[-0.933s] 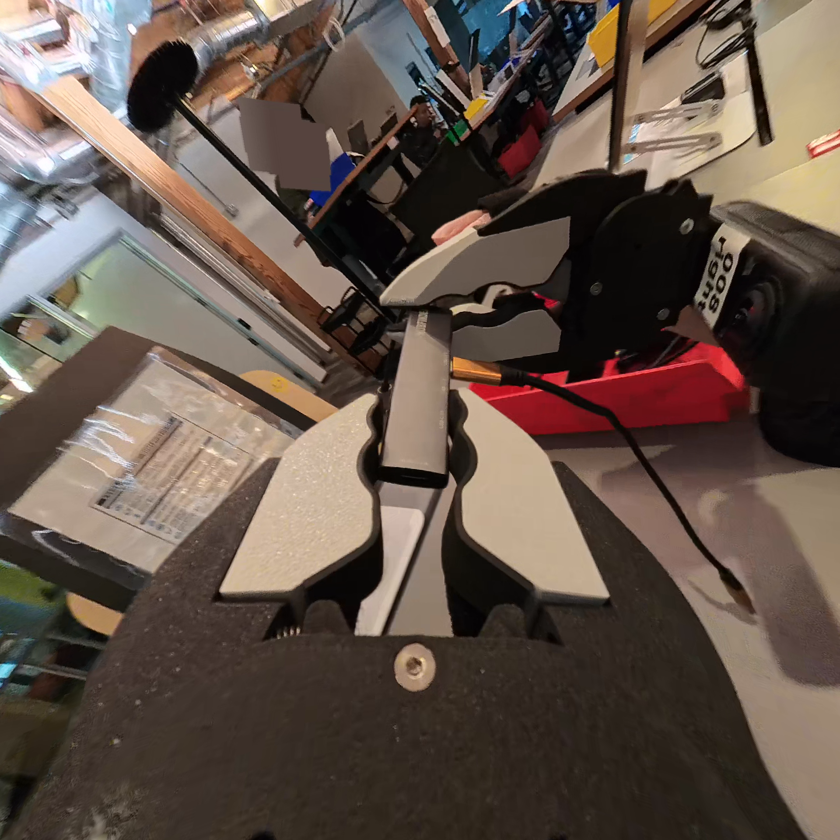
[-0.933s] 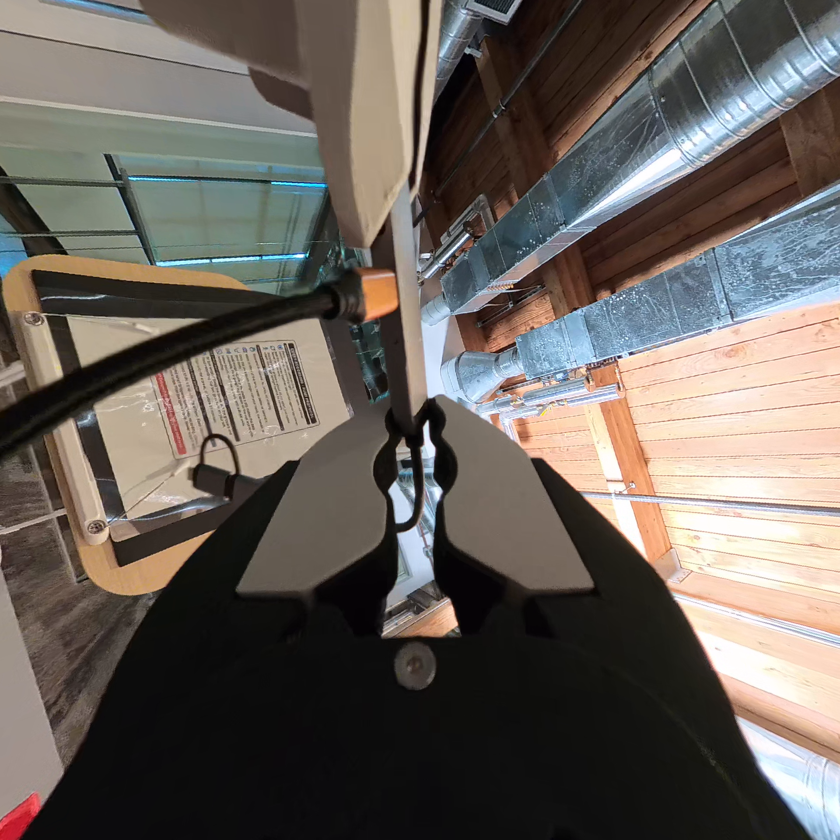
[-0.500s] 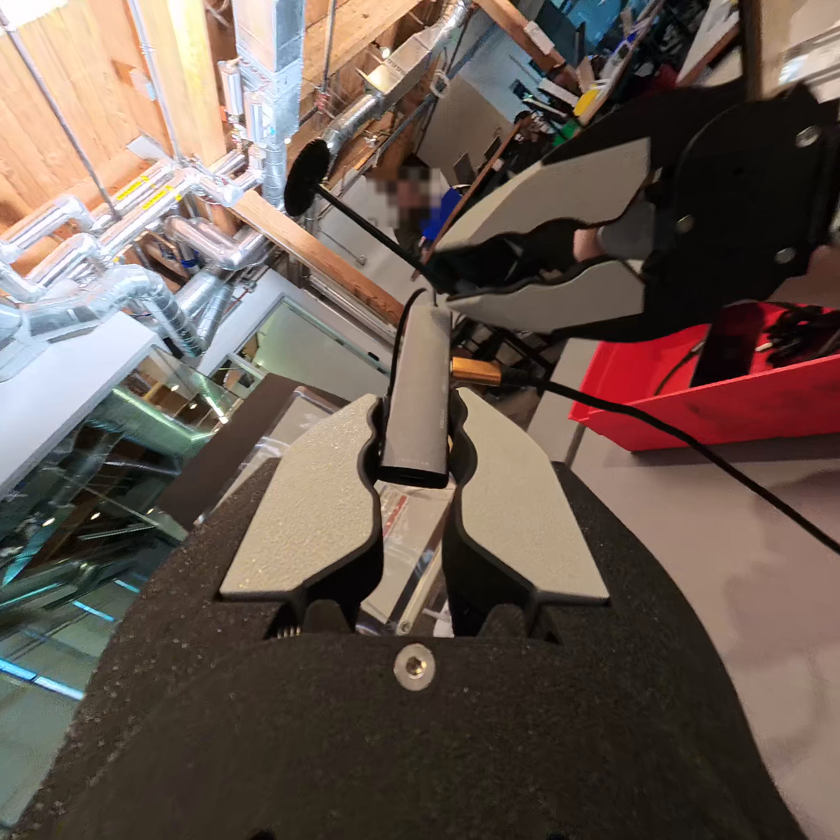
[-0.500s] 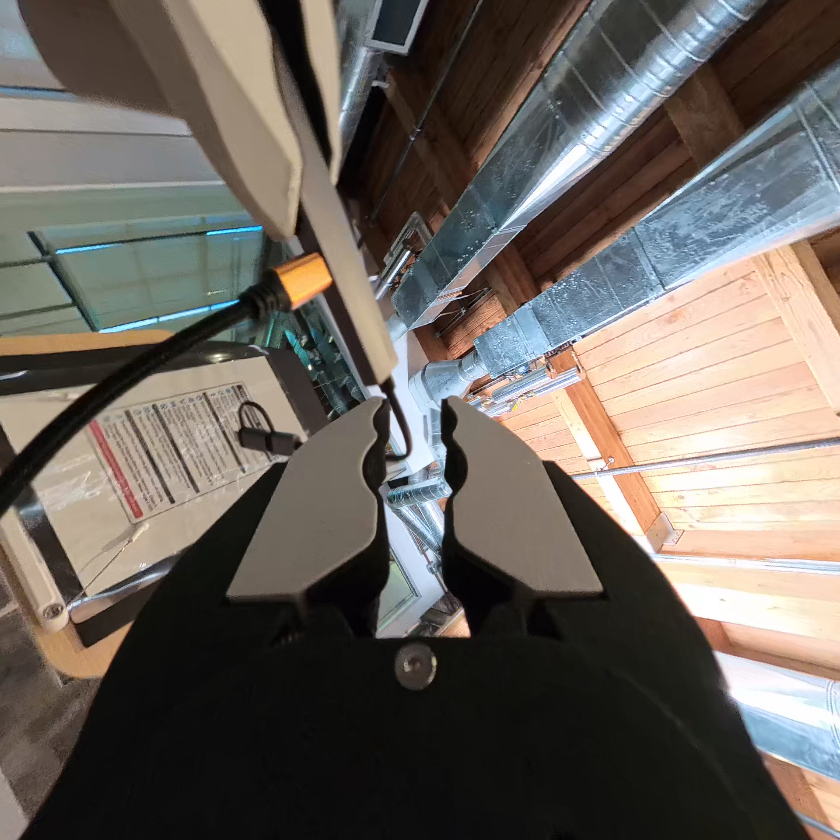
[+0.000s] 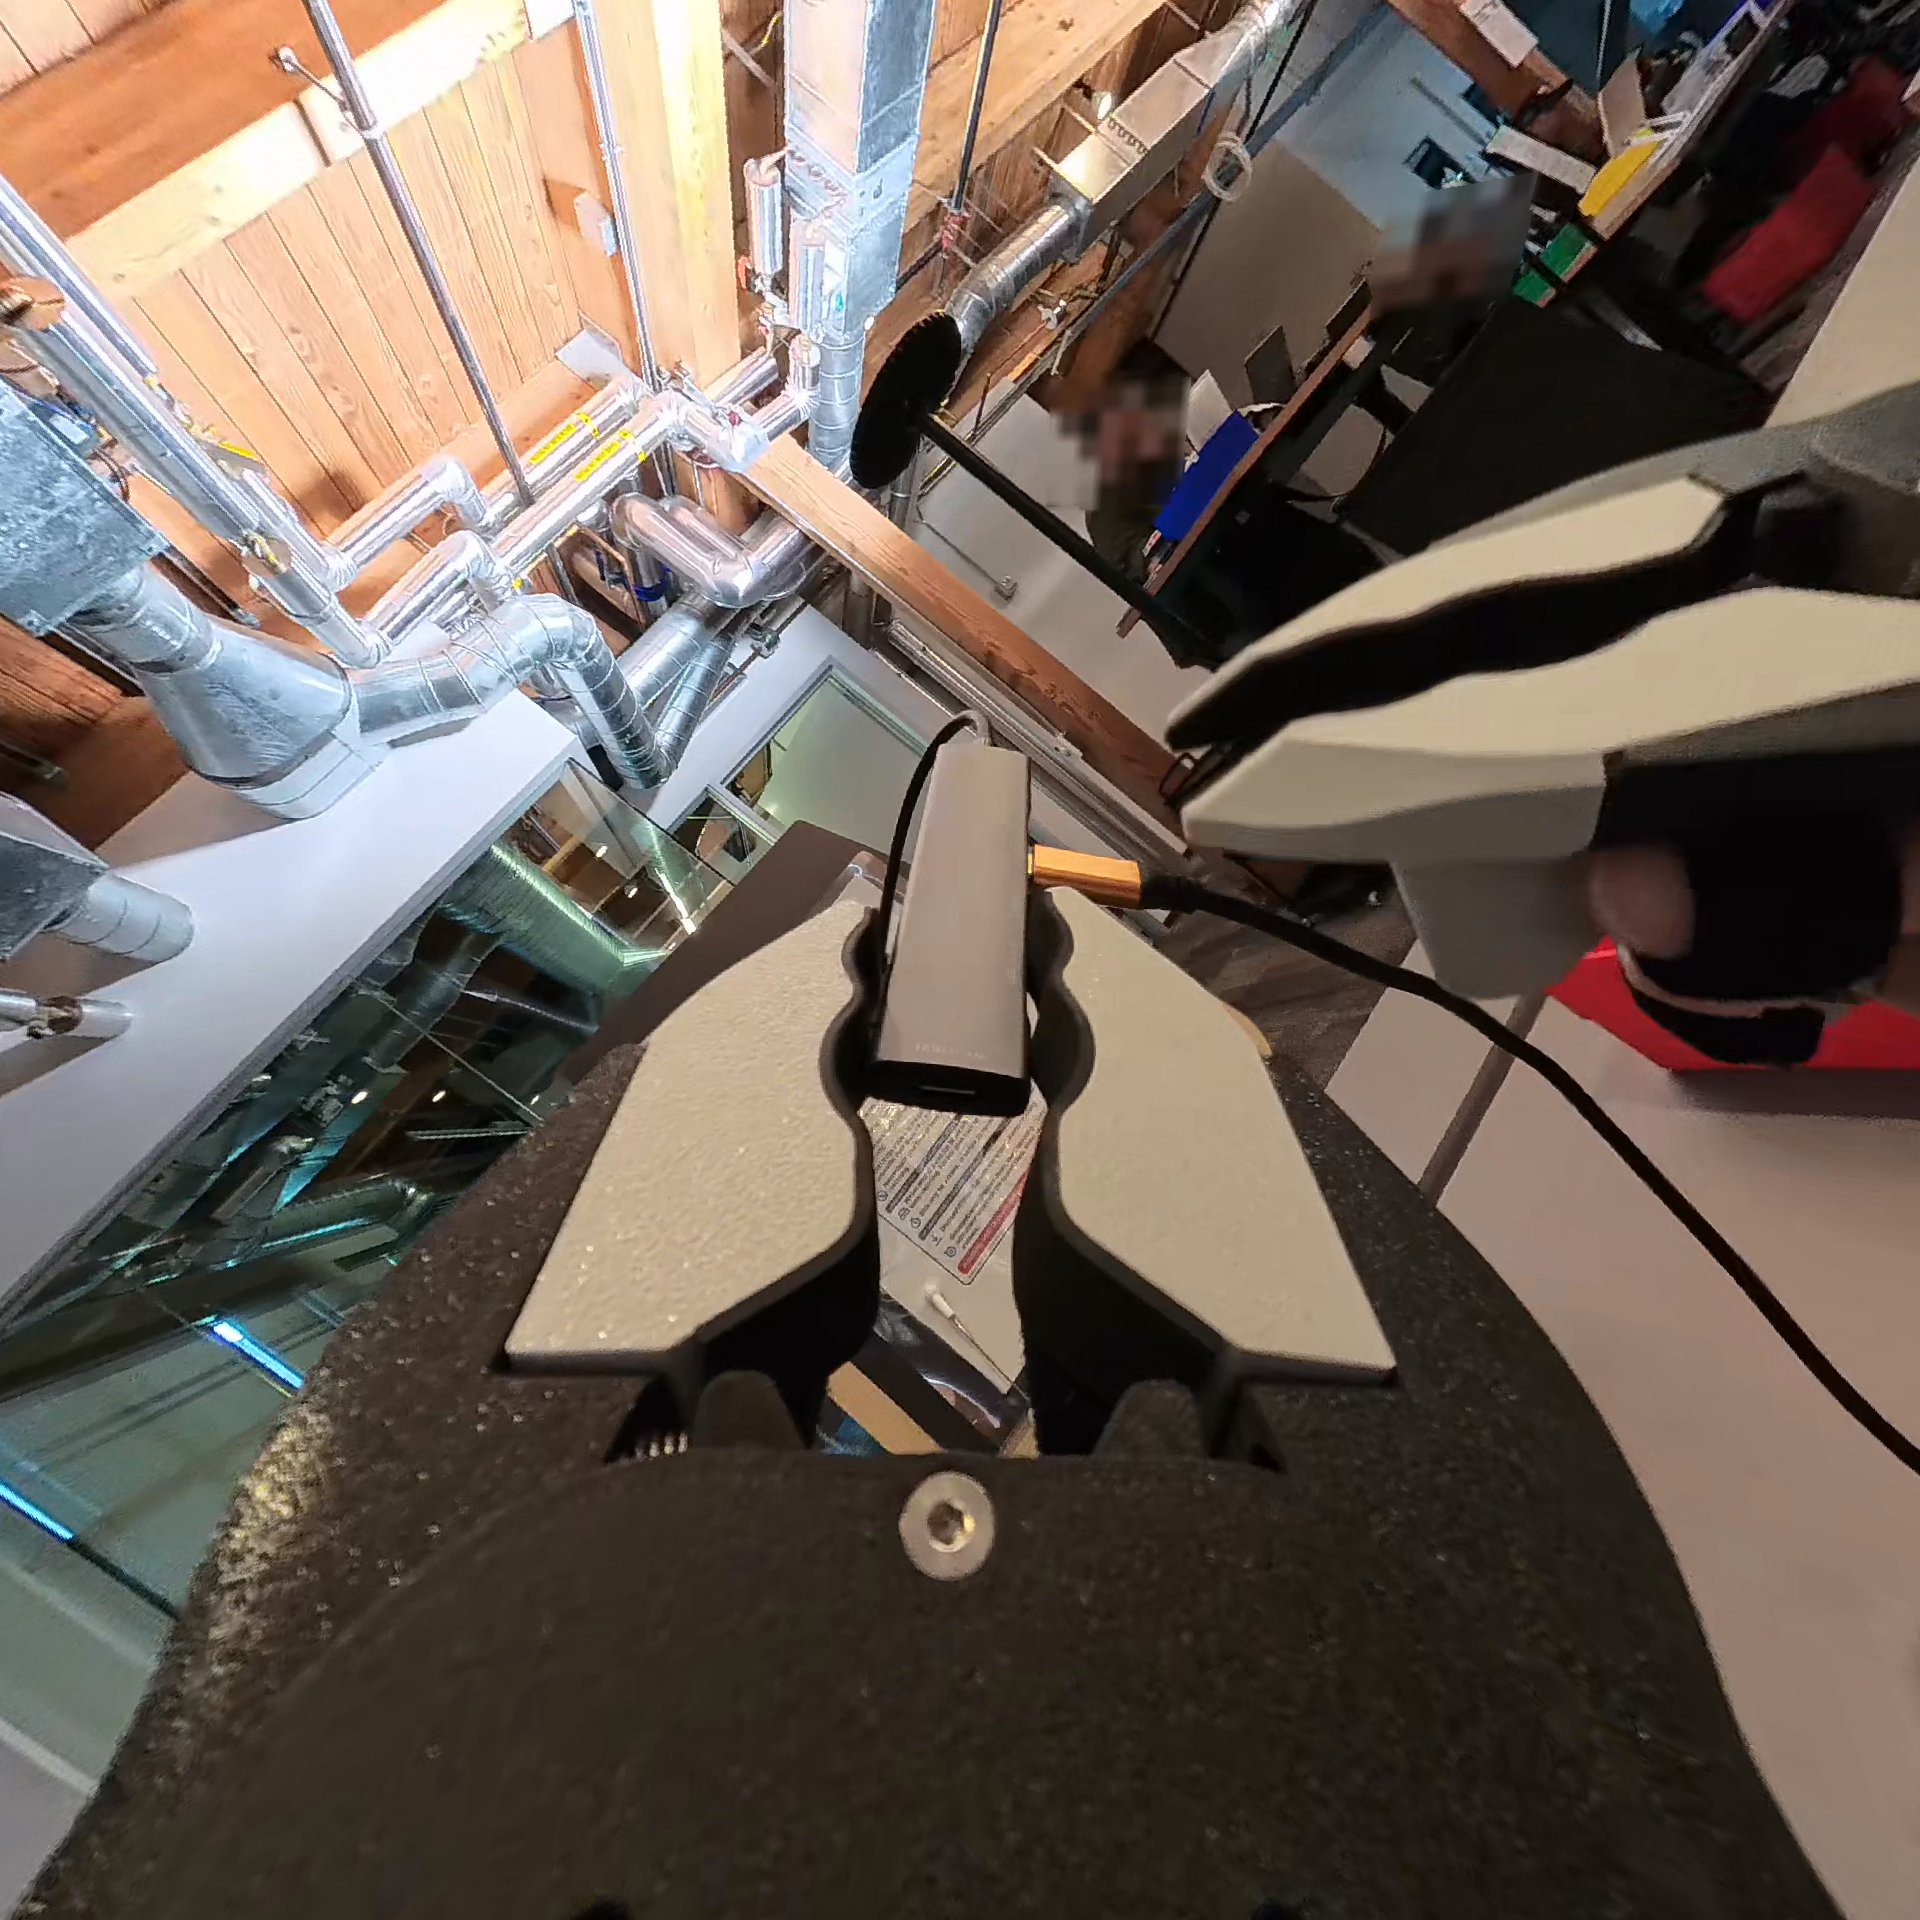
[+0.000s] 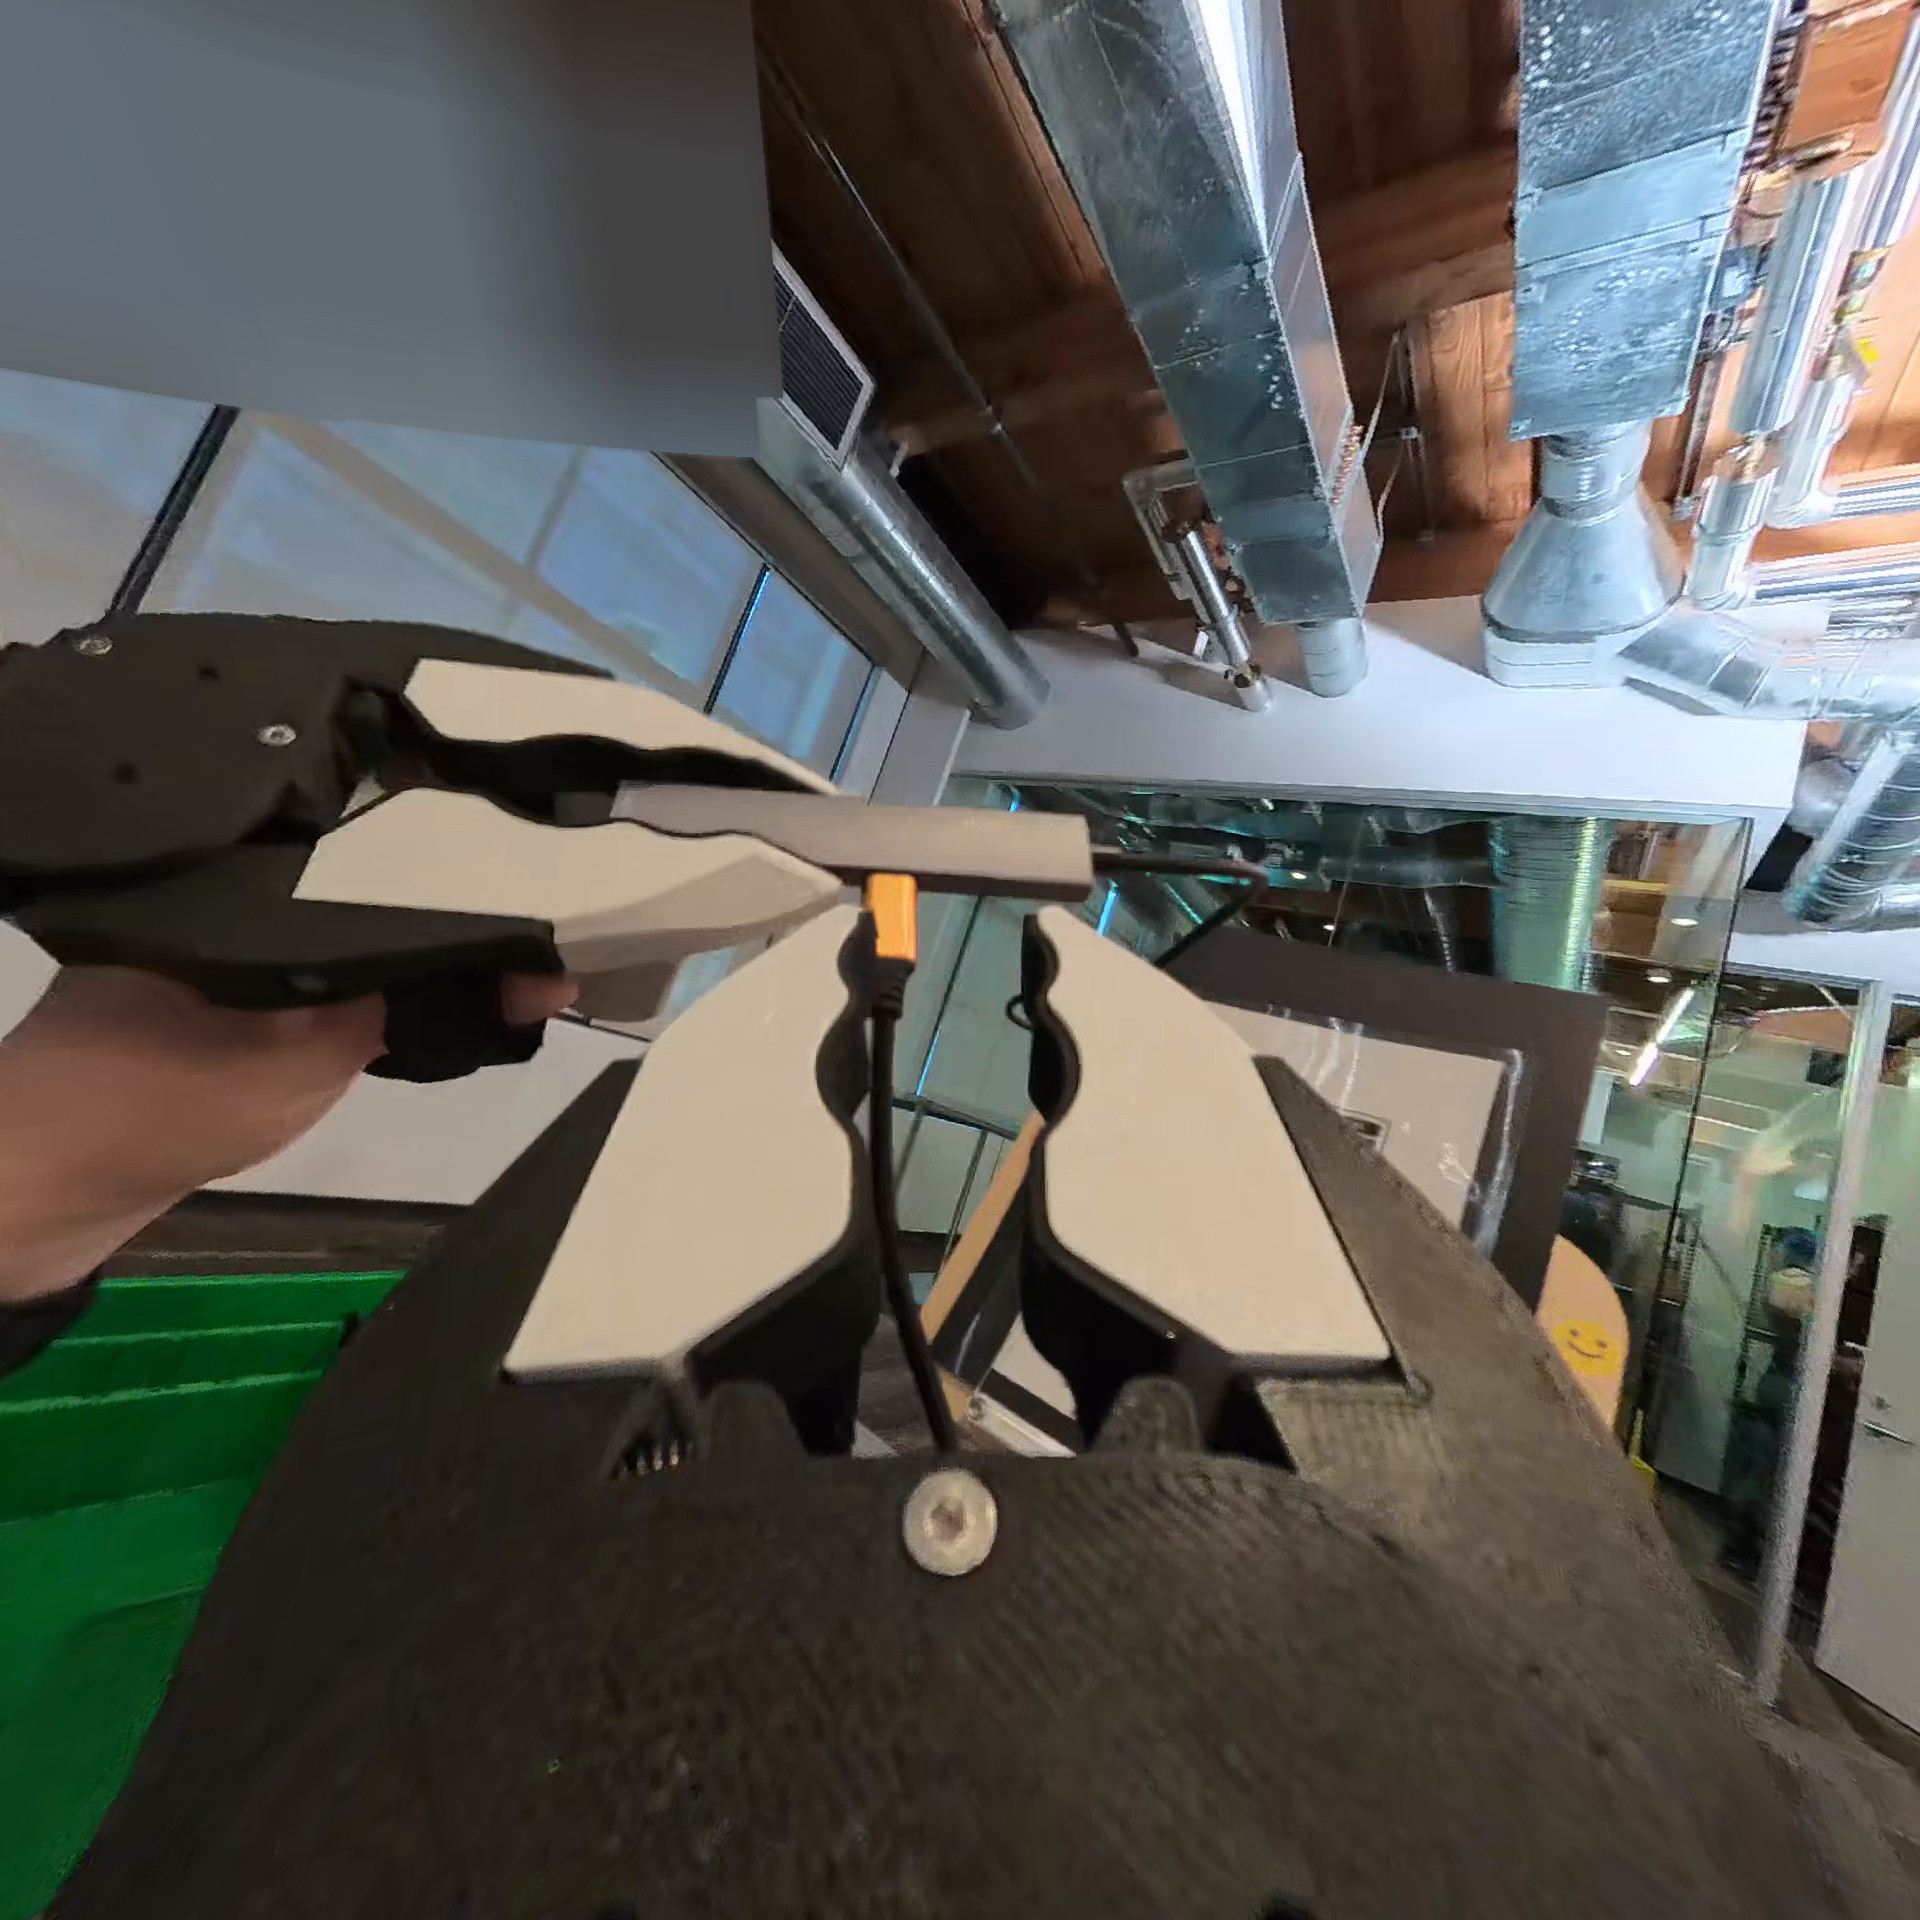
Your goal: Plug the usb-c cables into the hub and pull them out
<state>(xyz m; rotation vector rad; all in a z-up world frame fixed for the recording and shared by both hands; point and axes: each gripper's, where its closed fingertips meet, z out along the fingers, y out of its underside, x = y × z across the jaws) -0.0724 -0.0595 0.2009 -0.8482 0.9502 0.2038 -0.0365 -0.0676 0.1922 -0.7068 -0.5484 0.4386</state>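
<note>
My left gripper (image 5: 956, 914) is shut on a slim dark grey hub (image 5: 961, 894) and holds it up in the air, pointing away. An orange usb-c plug (image 5: 1086, 878) sits in the hub's right side, and its black cable (image 5: 1558, 1070) hangs down to the right. My right gripper (image 6: 945, 925) is open. The orange plug (image 6: 890, 914) and its cable lie between its fingers without being pinched. The right wrist view also shows the hub (image 6: 935, 847) held level by the left gripper (image 6: 821, 831). The left wrist view shows the right gripper (image 5: 1195, 769) just right of the hub.
A thin black tail cable (image 6: 1216, 904) loops from the hub's far end. A grey table (image 5: 1662, 1351) lies below on the right with a red bin (image 5: 1870, 1029) on it. A green bin (image 6: 156, 1455) is at lower left. A dark framed board (image 6: 1403, 1122) stands beyond.
My right gripper let go of the hub's far end, opened wider, and swung round to the side so its fingers straddle the orange plug. The left gripper tilted upward, still holding the hub.
</note>
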